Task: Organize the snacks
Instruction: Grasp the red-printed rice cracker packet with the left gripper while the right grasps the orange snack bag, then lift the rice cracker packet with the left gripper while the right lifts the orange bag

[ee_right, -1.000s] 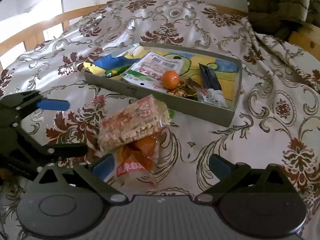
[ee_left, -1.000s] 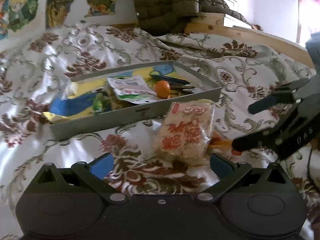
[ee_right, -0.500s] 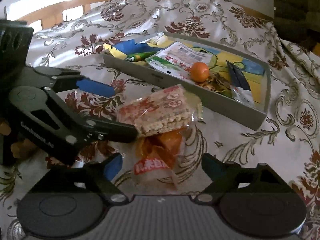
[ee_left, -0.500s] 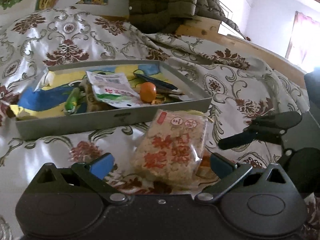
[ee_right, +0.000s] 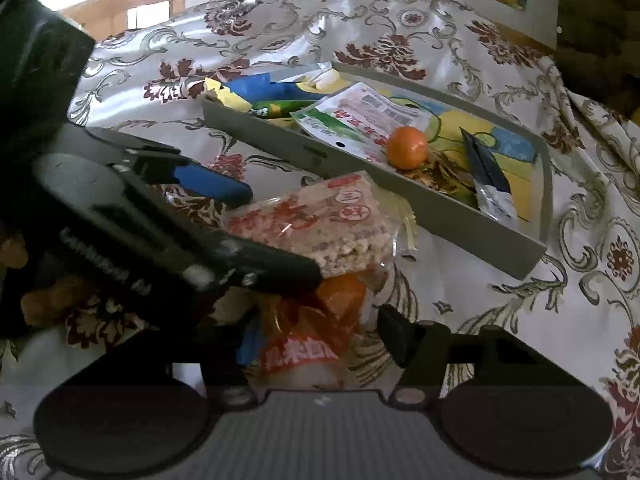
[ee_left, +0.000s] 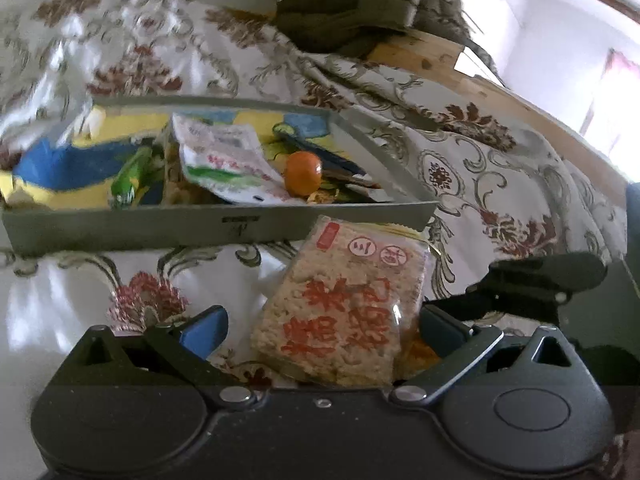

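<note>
A clear pack of puffed-rice cakes with red print (ee_left: 340,308) lies on the flowered bedspread, partly over an orange snack pack (ee_right: 320,328). My left gripper (ee_left: 320,328) is open, its fingers either side of the rice-cake pack; it also shows in the right wrist view (ee_right: 260,232). My right gripper (ee_right: 316,344) is open around the orange pack, and its dark fingers (ee_left: 532,280) show in the left wrist view. Behind stands a grey tray (ee_left: 120,232) holding an orange ball (ee_left: 303,172), a white-green packet (ee_left: 224,156) and other wrappers.
A wooden bed frame (ee_left: 480,76) and a dark quilted jacket (ee_left: 360,4) lie beyond the tray. The tray's near wall (ee_right: 440,208) stands right behind the two packs. Bedspread stretches out to the right (ee_right: 560,300).
Both grippers have moved in toward the two packs. The left now straddles the rice-cake pack and the right straddles the orange pack. The packs have not moved.
</note>
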A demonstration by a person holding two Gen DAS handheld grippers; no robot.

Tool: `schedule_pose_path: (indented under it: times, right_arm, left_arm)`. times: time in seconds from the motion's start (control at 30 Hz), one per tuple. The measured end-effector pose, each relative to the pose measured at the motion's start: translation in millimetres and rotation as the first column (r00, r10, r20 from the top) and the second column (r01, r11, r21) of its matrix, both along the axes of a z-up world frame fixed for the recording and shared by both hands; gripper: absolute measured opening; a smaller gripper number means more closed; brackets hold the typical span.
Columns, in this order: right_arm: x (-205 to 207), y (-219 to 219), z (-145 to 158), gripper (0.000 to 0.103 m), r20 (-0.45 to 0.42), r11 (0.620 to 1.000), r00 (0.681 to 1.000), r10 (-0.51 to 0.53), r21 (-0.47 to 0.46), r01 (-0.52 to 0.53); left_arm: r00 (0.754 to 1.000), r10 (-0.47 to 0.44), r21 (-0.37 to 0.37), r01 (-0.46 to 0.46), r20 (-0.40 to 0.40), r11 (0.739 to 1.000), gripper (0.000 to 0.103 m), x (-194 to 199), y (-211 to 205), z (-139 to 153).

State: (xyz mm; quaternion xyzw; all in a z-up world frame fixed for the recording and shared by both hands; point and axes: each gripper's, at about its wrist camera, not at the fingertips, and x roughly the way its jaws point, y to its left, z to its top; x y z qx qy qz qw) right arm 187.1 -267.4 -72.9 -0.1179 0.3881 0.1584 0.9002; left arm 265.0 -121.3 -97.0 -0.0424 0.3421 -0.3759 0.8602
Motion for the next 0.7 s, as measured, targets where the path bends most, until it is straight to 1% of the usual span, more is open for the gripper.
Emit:
schedule_pose_path:
  times: [0.1,0.2,0.3,0.33,0.37,0.43,0.53,0.7]
  right_arm:
    - [2.1,1.9,-0.9,0.063,0.002,1.0,1.0,0.002,-0.001,-0.002]
    - [4.4,2.7,-1.6,0.063,0.007,1.0,1.0,0.001,0.006,-0.001]
    - [7.0,2.8,-2.8,0.058,0.002,1.0,1.0,-0.007,0.012,0.007]
    - [7.9,2.2,-2.8,0.055,-0.001,1.0,1.0,-0.011,0.016,0.011]
    - [8.4,1.3,-2.6,0.049,-0.004,1.0,1.0,-0.02,0.019,0.02]
    - [9.7,-1.7,-1.2,0.041,-0.006,0.999,0.999,-0.041,0.02,0.041]
    - [9.6,-3.5,-0.3,0.041,-0.01,0.998,0.999,-0.05,0.027,0.05]
    - [7.3,-0.4,1.5,0.04,0.002,0.999,0.999,-0.045,0.004,0.045]
  left_arm:
    - [0.999,0.014,-0.033,-0.016,-0.044,0.999,0.097,5.8,2.5,-3.7]
    - [0.998,0.008,-0.046,-0.011,-0.058,0.999,0.091,7.8,2.6,-4.1]
    - [0.998,0.006,-0.043,-0.009,-0.058,0.999,0.087,7.5,1.9,-2.7]
    - [0.998,0.006,-0.045,-0.009,-0.061,0.999,0.086,7.4,2.5,-2.5]
    - [0.998,0.01,-0.048,-0.013,-0.063,0.999,0.084,7.8,2.8,-2.2]
    - [0.997,0.011,-0.056,-0.015,-0.073,0.998,0.083,8.8,4.4,-1.8]
    - [0.996,0.015,-0.061,-0.02,-0.084,0.998,0.082,8.4,5.5,-0.8]
    - [0.997,0.041,-0.051,-0.044,-0.071,0.998,0.082,1.4,6.2,4.8]
